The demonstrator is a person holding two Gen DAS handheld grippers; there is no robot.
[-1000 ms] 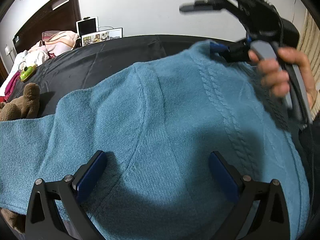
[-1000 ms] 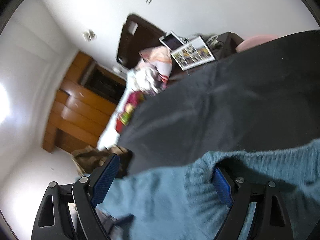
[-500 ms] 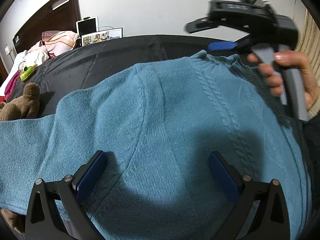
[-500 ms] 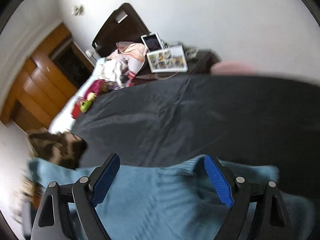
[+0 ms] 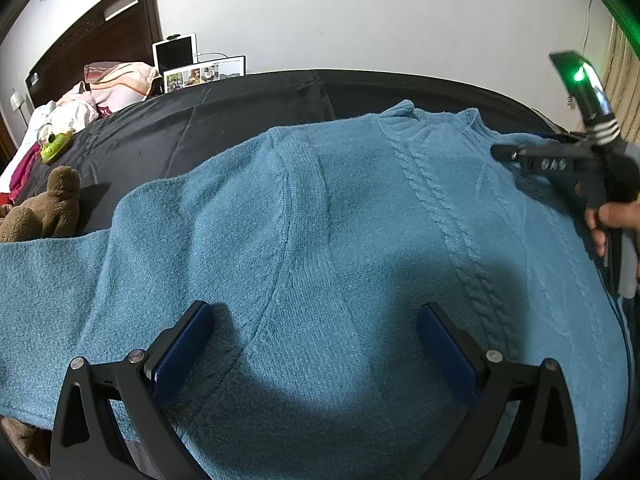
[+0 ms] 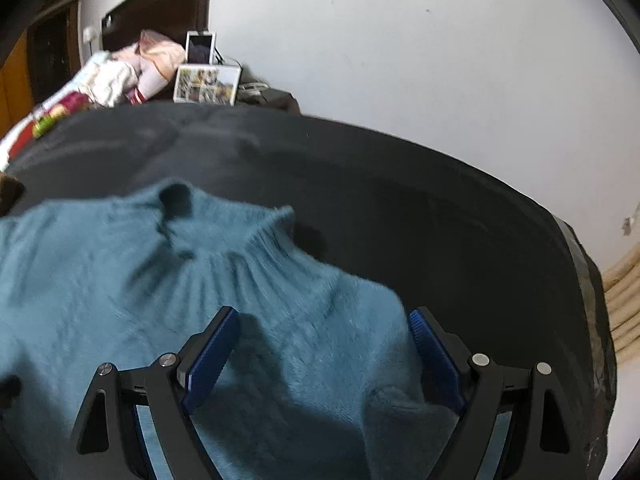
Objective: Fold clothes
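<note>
A blue knitted sweater lies spread on a black sheet, its ribbed collar at the far side and one sleeve running off to the left. My left gripper hovers open over the sweater's chest, nothing between its pads. In the right wrist view the sweater fills the lower left, and my right gripper stands open above the shoulder just right of the collar. A hand holds that right gripper at the right edge of the left wrist view.
A brown plush toy sits at the sheet's left edge beside the sleeve. A green toy, piled clothes, a tablet and a photo board stand at the far left by a dark headboard. A white wall is behind.
The right gripper has swung down and to the right, from tilted high over the collar to low over the sweater's right shoulder. The left gripper has stayed still. The sweater has not shifted.
</note>
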